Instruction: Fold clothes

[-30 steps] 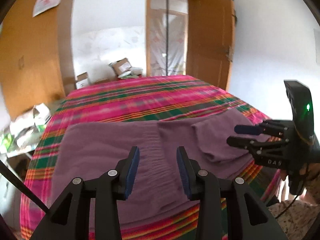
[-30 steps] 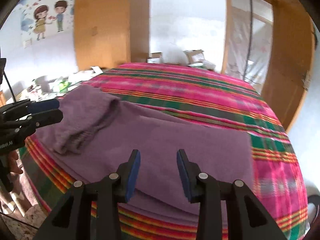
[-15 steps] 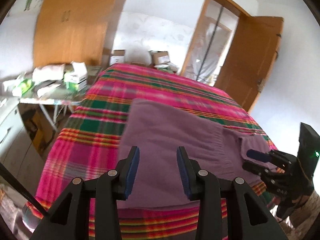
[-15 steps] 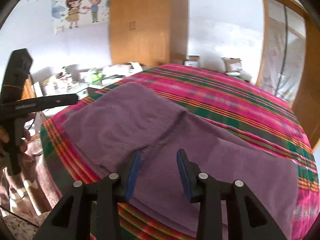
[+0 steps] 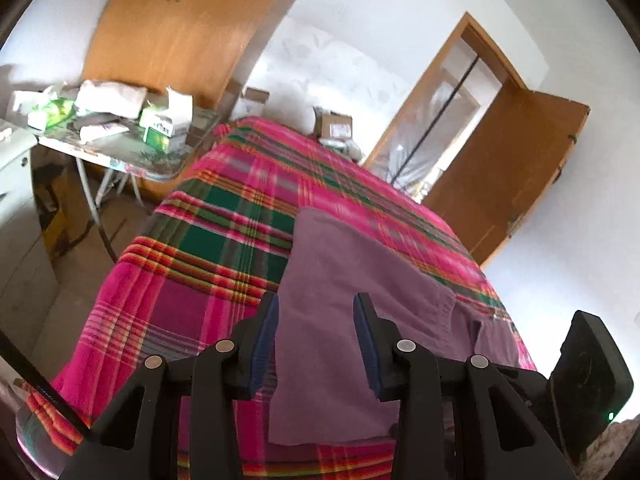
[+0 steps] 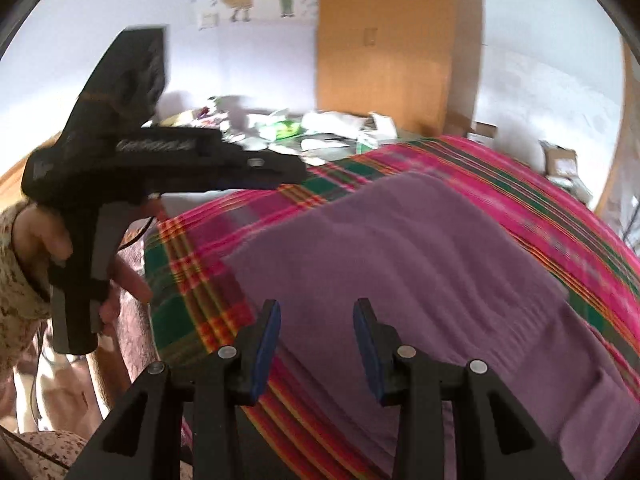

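A purple garment (image 5: 352, 320) lies flat, partly folded, near the front edge of a bed covered by a pink and green plaid blanket (image 5: 224, 240). My left gripper (image 5: 317, 304) hovers open over the garment's left edge, nothing between its blue pads. The right gripper's black housing (image 5: 592, 368) shows at the lower right, its fingers hidden. In the right wrist view my right gripper (image 6: 316, 308) stands open above the garment (image 6: 400, 260) near its front left corner. The left gripper (image 6: 288, 174) appears there side-on, held in a hand (image 6: 120, 276) above the bed's corner.
A folding table (image 5: 132, 160) loaded with boxes and papers stands left of the bed. Cardboard boxes (image 5: 334, 126) sit at the bed's far end. A wooden wardrobe (image 5: 180, 20) and an open door (image 5: 508, 184) line the walls. A patterned sleeve (image 6: 16, 280) is at the left.
Both grippers have swung left along the bed's front edge and rolled, so the garment's left end and the side table now show. Both have stayed open and empty.
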`<state>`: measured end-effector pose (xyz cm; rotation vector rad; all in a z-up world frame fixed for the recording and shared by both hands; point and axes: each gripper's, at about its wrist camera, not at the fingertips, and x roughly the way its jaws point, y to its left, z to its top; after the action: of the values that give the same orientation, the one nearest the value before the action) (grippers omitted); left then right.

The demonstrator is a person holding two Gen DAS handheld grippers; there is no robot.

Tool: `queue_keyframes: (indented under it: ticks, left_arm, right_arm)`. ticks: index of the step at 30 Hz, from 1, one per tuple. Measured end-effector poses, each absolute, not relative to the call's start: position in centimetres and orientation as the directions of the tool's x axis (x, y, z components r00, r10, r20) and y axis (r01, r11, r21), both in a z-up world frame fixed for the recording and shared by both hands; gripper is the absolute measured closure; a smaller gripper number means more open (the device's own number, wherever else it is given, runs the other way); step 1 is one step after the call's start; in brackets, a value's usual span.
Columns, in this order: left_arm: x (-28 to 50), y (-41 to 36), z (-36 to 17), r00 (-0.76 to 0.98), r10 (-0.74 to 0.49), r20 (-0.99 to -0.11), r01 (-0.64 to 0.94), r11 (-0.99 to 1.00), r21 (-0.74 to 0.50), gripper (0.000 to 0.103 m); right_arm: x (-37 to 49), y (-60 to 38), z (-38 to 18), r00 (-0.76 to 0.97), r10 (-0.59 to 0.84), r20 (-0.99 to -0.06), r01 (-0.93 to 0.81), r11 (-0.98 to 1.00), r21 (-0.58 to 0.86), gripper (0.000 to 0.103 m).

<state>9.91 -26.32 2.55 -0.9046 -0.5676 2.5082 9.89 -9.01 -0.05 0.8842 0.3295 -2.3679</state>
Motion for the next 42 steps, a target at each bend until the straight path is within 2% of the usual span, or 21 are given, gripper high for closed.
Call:
queue_keyframes:
  ticks: [9, 19, 22, 23, 24, 27, 30, 36, 42]
  left_arm:
    - [7.3, -26.8, 0.4, -0.593, 0.558, -0.580, -0.182, -0.795, -0.578, 0.063]
    - [6.0, -26.6, -0.5, -0.537, 0.600, -0.593, -0.180, -0.768, -0.614, 0.063]
    - [5.7, -26.6, -0.9, -0.521, 0.616, -0.591, -0.174, -0.754, -0.633, 0.063]
    - [5.6, -26.6, -0.9, -0.516, 0.619, -0.591, -0.171, -0.751, -0.637, 0.063]
    - [5.5, -26.6, -1.1, -0.507, 0.627, -0.592, -0.170, -0.746, -0.644, 0.063]
    - [5.1, -26.9, -1.3, -0.492, 0.661, -0.567, -0.159, -0.708, -0.688, 0.063]
    - [4.8, -27.9, -1.8, -0.475, 0.723, -0.502, -0.130, -0.622, -0.772, 0.063]
    - [4.7, -28.5, -2.2, -0.462, 0.774, -0.433, -0.096, -0.529, -0.843, 0.063]
    - [4.3, -26.7, -2.3, -0.399, 0.799, -0.450, -0.102, -0.526, -0.844, 0.063]
  right_arm:
    - [9.8, -13.3, -1.0, -0.560, -0.470, -0.682, 0.676, -0.735, -0.048, 0.064]
    - [10.1, -16.2, -1.9, -0.665, -0.311, -0.679, 0.600, -0.764, -0.238, 0.064]
    - [10.5, -16.3, -2.0, -0.672, -0.309, -0.673, 0.601, -0.759, -0.251, 0.076]
    - [10.5, -16.3, -2.0, -0.677, -0.305, -0.670, 0.596, -0.761, -0.256, 0.085]
    - [10.6, -16.2, -2.0, -0.682, -0.300, -0.667, 0.590, -0.765, -0.259, 0.089]
    - [10.9, -15.6, -1.6, -0.687, -0.318, -0.653, 0.586, -0.774, -0.240, 0.092]
    - [11.5, -15.0, -1.0, -0.706, -0.335, -0.623, 0.577, -0.783, -0.232, 0.093]
    - [12.1, -13.9, -0.2, -0.717, -0.360, -0.597, 0.566, -0.800, -0.198, 0.093]
    - [11.6, -12.8, -0.1, -0.715, -0.369, -0.594, 0.569, -0.801, -0.187, 0.093]
